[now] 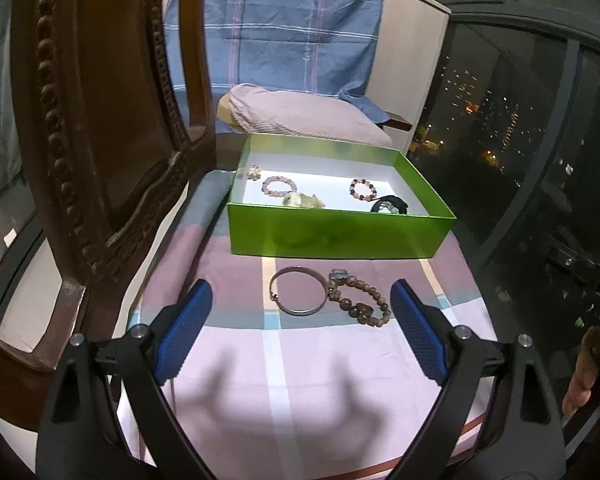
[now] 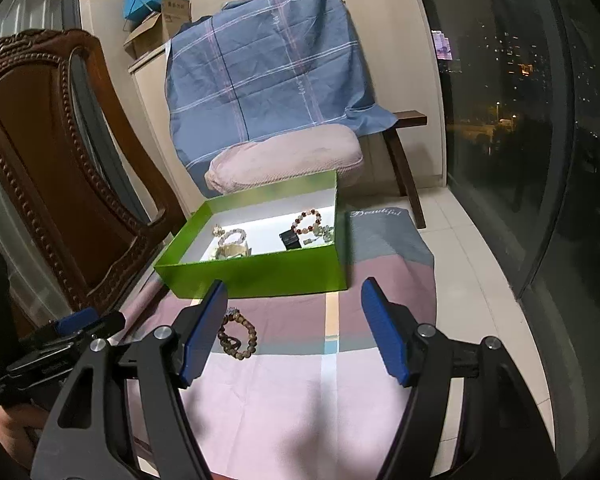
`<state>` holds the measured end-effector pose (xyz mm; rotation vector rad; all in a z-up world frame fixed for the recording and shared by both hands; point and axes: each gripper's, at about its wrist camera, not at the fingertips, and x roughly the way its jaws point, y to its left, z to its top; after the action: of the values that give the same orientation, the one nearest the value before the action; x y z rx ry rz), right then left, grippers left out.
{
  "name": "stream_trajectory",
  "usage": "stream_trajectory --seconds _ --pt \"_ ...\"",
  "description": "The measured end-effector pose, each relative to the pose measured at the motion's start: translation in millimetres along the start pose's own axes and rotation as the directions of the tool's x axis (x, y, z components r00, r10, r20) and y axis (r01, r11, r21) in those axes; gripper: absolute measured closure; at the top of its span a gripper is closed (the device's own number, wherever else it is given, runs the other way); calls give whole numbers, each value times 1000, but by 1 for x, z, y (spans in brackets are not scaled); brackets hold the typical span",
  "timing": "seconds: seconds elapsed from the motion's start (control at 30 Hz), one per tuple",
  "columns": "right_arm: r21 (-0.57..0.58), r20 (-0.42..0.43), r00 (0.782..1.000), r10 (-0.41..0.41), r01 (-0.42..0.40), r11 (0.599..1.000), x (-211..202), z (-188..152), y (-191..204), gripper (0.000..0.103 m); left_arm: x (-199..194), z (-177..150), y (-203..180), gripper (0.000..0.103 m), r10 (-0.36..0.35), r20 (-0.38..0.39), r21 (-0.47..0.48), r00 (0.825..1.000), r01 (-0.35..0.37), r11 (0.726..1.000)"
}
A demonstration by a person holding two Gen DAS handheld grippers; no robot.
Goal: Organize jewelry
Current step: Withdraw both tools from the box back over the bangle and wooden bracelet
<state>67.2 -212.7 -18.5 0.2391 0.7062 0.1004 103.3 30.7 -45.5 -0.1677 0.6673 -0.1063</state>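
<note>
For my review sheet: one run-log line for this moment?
left tongs: open, empty | right tongs: open, empty | metal bangle, brown bead bracelet: on cloth | green box: part filled

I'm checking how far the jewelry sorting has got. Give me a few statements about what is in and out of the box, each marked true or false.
1. A metal bangle lies on the cloth in front of the green box. True.
2. The brown beaded bracelet is already inside the box. False: it lies on the cloth outside the box, right beside the bangle.
3. The box holds at least two beaded bracelets, a pale pink one and one with dark red beads. True.
4. The left gripper is clamped on the bangle. False: its jaws stand wide apart, nothing between the pads.
5. The box has its lid on. False: it is open at the top.
</note>
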Motion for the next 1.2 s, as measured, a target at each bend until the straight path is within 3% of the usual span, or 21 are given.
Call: stream_trajectory --seconds 1.0,1.13,1.2 --pt "-12 -17 1000 3 -3 1000 5 -3 2 35 4 -6 -2 13 -6 -40 28 999 7 1000" --pt "-52 -100 994 48 -54 997 25 -10 15 36 -1 -5 2 13 -10 -30 15 1000 11 1000" --pt "-86 -155 987 48 -62 994 38 -18 27 41 -4 -4 4 13 -12 -23 13 1000 12 1000"
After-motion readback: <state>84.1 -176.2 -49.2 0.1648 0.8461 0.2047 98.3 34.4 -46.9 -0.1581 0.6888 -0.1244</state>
